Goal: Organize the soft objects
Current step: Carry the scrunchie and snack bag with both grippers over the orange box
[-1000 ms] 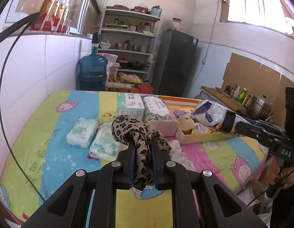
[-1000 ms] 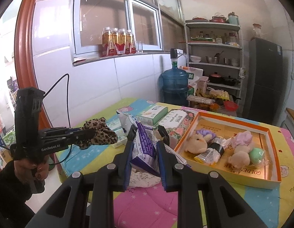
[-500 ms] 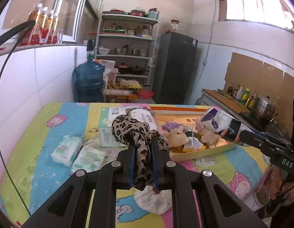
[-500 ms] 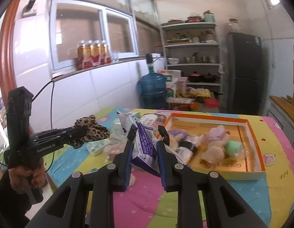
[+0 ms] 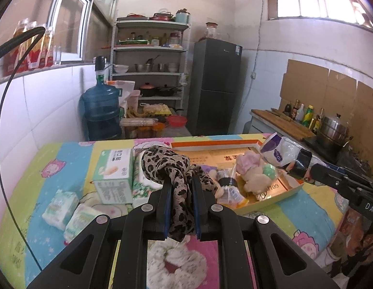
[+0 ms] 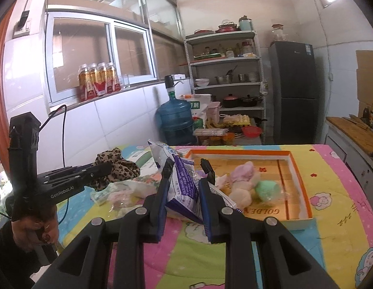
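In the left wrist view, the left gripper is seen clamped on a leopard-print cloth, whose bunched part is carried above the fingertips while its tail hangs down between the jaws. The orange-rimmed box lies ahead and to the right on the colourful tablecloth, with plush toys already inside. The right gripper is seen at the box's near right corner, so it is judged the nearer one.

In the right wrist view, the jaws are pressed on a white and purple packet, its long axis running up and away. The box's open far half, hidden in the other view, is shown here directly ahead. The cloth is seen well left of the box.
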Demonstrator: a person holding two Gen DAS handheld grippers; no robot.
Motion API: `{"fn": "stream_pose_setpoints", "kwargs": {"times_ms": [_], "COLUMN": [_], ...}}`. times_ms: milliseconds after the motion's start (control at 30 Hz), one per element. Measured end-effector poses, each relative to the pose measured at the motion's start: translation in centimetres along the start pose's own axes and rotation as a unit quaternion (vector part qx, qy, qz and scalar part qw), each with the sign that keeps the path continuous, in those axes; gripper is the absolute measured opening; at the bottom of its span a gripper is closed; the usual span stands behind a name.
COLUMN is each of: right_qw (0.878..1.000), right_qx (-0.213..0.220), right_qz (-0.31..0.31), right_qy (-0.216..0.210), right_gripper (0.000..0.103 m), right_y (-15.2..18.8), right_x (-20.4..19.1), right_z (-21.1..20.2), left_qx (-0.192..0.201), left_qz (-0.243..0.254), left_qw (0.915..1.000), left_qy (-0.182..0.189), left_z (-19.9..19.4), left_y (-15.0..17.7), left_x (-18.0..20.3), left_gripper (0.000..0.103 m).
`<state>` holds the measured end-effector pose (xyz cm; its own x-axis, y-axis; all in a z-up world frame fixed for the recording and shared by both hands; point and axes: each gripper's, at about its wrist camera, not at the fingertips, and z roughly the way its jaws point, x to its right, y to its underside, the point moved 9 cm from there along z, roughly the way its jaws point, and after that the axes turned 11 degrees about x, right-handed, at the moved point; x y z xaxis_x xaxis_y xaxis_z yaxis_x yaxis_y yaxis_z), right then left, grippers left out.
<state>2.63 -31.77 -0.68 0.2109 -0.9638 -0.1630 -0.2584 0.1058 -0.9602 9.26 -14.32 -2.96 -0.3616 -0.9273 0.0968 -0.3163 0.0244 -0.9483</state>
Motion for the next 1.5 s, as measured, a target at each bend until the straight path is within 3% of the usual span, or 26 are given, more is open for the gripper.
{"fn": "stream_pose_setpoints", "kwargs": {"times_ms": [600, 867, 1500], "right_qw": [0.999, 0.999, 0.996], "right_qx": [0.018, -0.001, -0.080], "right_qz": [-0.022, -0.030, -0.017], "right_qy": [0.036, 0.039, 0.048], "right_gripper": [0.025, 0.025, 0.025], "right_y": [-3.5, -4.2, -1.9], "right_x": [6.9, 10.0, 15.7], "right_z": [1.9, 4.8, 13.1], "left_qx": [-0.004, -0.042, -0.124], "left_qz": [0.012, -0.028, -0.049], "left_qw": [0.9997, 0.9980, 0.9909], "left_qy": [0.021, 0.038, 0.019], "left_z": [6.8, 11.5, 22.5], "left_y": [-3.5, -4.0, -1.6], "left_x": [4.8, 6.0, 7.6], "left_gripper": [0.015, 0.015, 0.015]}}
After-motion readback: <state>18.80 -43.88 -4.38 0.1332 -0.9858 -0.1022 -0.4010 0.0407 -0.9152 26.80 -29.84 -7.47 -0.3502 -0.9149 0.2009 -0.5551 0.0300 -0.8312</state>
